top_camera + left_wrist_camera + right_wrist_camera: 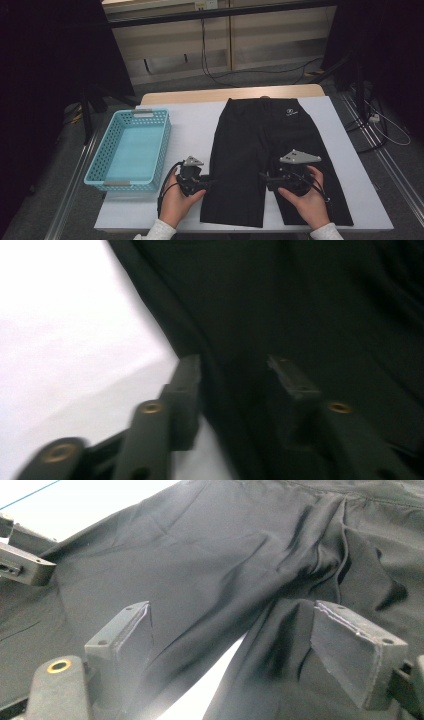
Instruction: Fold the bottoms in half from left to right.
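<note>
A pair of black shorts (260,145) lies flat on the white table cover (190,125), waistband and a small white logo at the far side. My left gripper (209,183) points right at the outer edge of the left leg. In the left gripper view it (235,372) is open, one jaw over the white cover and the other over the fabric (300,300). My right gripper (263,178) points left at the inner edge of the right leg. In the right gripper view it (232,625) stands wide open above the cloth (200,555) near the crotch split.
An empty turquoise basket (161,152) stands on the table to the left of the shorts. The left gripper's jaws (22,565) show at the far left of the right gripper view. Cables and dark stands lie on the floor beyond the table.
</note>
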